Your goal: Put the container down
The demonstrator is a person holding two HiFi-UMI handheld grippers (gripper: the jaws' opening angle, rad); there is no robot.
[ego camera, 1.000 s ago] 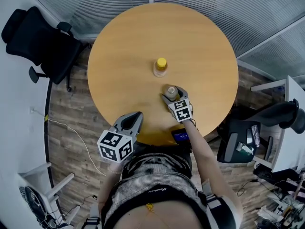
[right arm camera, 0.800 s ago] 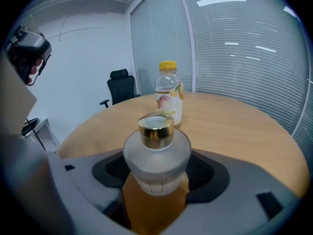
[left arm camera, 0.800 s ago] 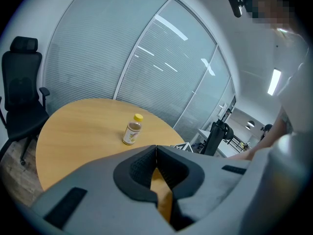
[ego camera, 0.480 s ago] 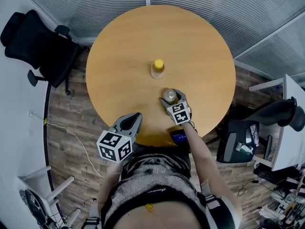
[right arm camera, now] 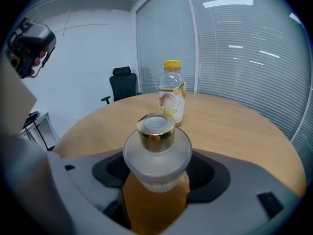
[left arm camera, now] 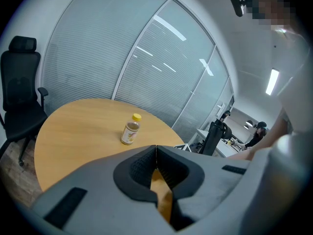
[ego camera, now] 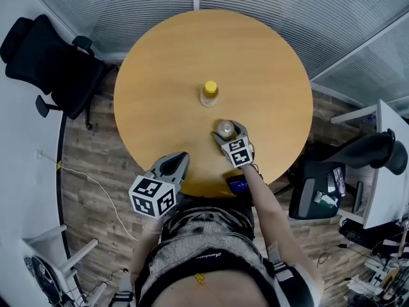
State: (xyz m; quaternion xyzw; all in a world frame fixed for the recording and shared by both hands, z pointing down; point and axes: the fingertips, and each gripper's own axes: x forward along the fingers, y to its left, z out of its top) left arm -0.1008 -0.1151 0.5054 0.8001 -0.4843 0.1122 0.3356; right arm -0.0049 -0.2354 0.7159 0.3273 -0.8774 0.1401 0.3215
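Observation:
A frosted glass container (ego camera: 225, 129) with a gold cap stands upright between the jaws of my right gripper (ego camera: 227, 132), which is shut on its rounded body (right arm camera: 156, 153). It is over the near right part of the round wooden table (ego camera: 160, 75); its base is hidden, so I cannot tell whether it touches the wood. Behind it, apart, stands a clear juice bottle (ego camera: 209, 93) with a yellow cap (right arm camera: 172, 93). My left gripper (ego camera: 181, 158) hangs at the table's near edge, jaws shut with nothing in them (left arm camera: 155, 153).
A black office chair (ego camera: 51, 56) stands left of the table and another chair (ego camera: 377, 152) at the right. A dark device with a lit screen (ego camera: 238, 184) sits below the table's near edge. Glass walls with blinds (ego camera: 287, 5) run behind.
The right gripper with the container has drawn slightly toward the near edge, away from the juice bottle. The left gripper has stayed put.

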